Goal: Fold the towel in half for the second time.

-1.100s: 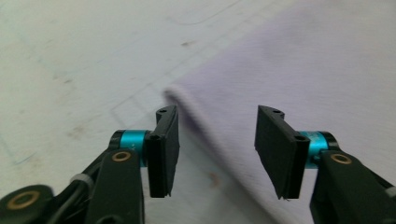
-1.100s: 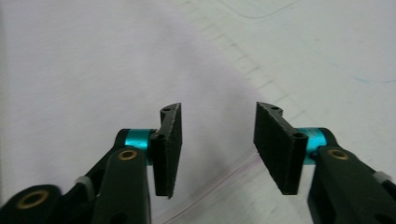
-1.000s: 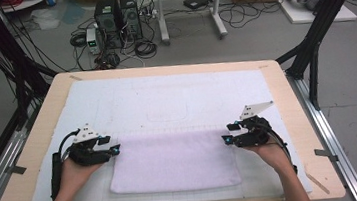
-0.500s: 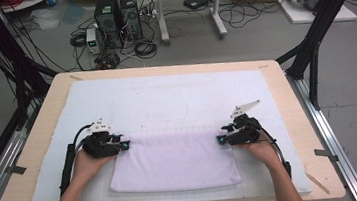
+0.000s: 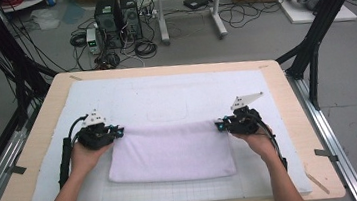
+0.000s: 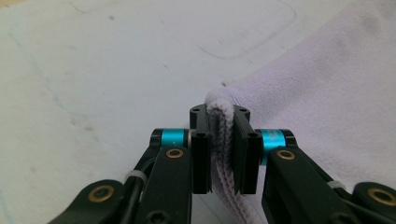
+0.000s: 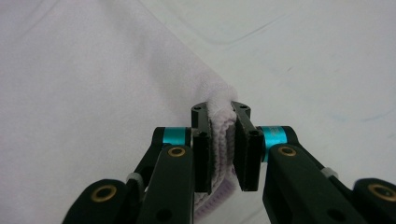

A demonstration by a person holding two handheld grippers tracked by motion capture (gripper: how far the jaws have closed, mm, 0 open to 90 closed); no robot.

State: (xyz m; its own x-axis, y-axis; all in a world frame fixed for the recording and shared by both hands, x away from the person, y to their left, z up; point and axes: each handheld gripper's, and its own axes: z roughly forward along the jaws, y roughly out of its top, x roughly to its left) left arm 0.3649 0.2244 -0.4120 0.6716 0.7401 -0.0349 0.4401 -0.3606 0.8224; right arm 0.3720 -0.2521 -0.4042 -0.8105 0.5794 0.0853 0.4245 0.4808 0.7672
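Both grippers' fingers have just closed: left gripper (image 5: 117, 132) and right gripper (image 5: 218, 125) each clamp 1 far towel (image 5: 172, 151) corner. Lift evenly, keep the edge taut mid-frame.

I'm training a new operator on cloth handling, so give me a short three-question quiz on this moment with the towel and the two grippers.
1. True or false: the left gripper has its jaws shut on a corner of the towel.
2. Which part of the towel does the right gripper hold? A. a far corner B. the middle of the near edge C. nothing
3. Fill in: the towel lies on a white ____ that covers the wooden table.

Key:
1. True; folded towel edge is pinched between the pads.
2. A; in the high view it sits at the far right corner.
3. mat
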